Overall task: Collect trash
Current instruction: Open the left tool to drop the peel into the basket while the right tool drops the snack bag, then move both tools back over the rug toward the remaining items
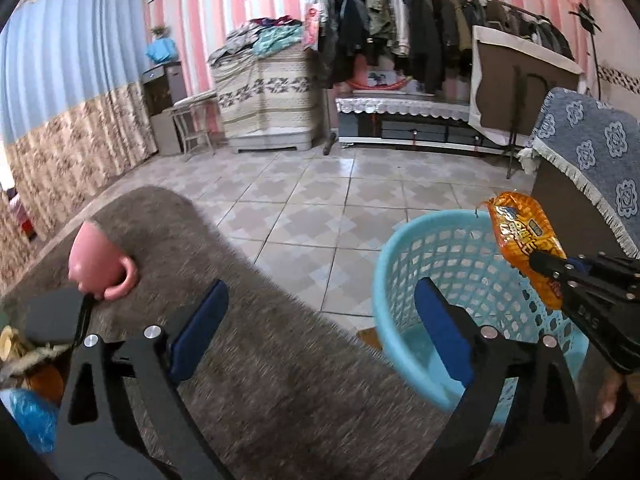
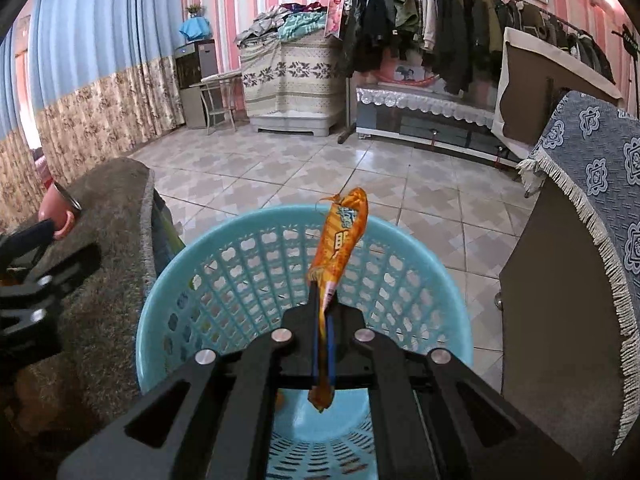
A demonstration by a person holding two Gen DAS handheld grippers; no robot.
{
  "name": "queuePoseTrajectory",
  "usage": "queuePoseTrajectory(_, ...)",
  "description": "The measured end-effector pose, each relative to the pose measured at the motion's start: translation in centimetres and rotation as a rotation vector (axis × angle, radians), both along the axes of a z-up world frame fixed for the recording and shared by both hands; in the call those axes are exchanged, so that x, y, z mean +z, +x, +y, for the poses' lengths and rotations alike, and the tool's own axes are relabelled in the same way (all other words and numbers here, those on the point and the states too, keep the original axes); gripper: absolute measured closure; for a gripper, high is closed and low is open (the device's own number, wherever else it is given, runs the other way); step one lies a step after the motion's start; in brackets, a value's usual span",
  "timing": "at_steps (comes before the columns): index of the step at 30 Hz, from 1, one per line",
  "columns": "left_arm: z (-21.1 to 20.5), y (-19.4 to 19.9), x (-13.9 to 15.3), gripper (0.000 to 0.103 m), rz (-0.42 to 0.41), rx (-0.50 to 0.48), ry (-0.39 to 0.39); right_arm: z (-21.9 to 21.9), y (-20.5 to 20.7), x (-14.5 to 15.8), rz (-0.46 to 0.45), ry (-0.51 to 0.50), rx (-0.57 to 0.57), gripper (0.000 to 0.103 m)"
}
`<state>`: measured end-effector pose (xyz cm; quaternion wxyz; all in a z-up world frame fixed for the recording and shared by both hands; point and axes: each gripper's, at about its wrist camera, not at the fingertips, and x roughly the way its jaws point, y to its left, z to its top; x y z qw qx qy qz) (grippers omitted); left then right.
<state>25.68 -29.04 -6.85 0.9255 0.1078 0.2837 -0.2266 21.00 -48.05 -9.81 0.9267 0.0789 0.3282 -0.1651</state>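
My right gripper [image 2: 324,294] is shut on the lower part of an orange snack wrapper [image 2: 344,236], which stands up above the open light-blue lattice basket [image 2: 160,300]. In the left wrist view the same wrapper [image 1: 520,232] hangs over the basket's [image 1: 400,240] far right rim, pinched by the right gripper [image 1: 540,264]. My left gripper [image 1: 320,292] is open with nothing between its blue pads. It spans the edge of the fuzzy grey-brown table cover [image 1: 240,280] and the basket's left side. From the right wrist view the left gripper [image 2: 68,242] shows at the left edge.
A pink mug [image 1: 100,260] lies on the table cover beside a flat black object [image 1: 52,316]. A blue plastic bag [image 1: 28,416] sits at the lower left. A cabinet draped in blue patterned cloth [image 2: 580,200] stands close to the basket's right. Tiled floor [image 2: 320,168] lies beyond.
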Motion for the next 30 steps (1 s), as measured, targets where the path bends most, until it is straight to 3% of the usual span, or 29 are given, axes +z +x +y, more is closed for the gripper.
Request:
queuePoseTrajectory(6,1.8,-0.5,-0.2,0.010,0.003,0.037,0.004,2.0,1.5,-0.7,0.060,-0.035,0.028,0.098)
queuePoseTrajectory(8,2.3,-0.6,0.0,0.010,0.000,0.047,0.003,2.0,1.5,-0.6,0.066,-0.017,0.026,0.091)
queuePoseTrajectory(10,3.2,-0.7,0.3,0.010,-0.004,0.060,-0.004,1.9,1.2,-0.3,0.047,0.007,0.005,0.045)
queuePoseTrajectory(11,3.5,-0.8,0.4,0.009,-0.007,0.065,-0.006,1.9,1.0,0.0,0.030,0.004,0.000,0.040)
queuePoseTrajectory(14,4.6,-1.0,1.0,0.008,-0.017,0.086,-0.015,2.1,0.7,0.4,0.023,0.010,-0.003,0.037)
queuePoseTrajectory(16,5.2,-1.0,1.3,0.008,-0.020,0.099,-0.019,2.2,0.5,0.8,0.011,0.012,-0.016,0.020)
queuePoseTrajectory(20,6.6,-1.1,1.7,0.007,-0.027,0.121,-0.020,2.3,0.0,1.6,-0.018,0.040,-0.014,0.010)
queuePoseTrajectory(30,11.6,-2.7,3.8,0.006,-0.064,0.201,-0.057,4.7,-1.3,4.0,-0.074,-0.028,-0.021,0.007)
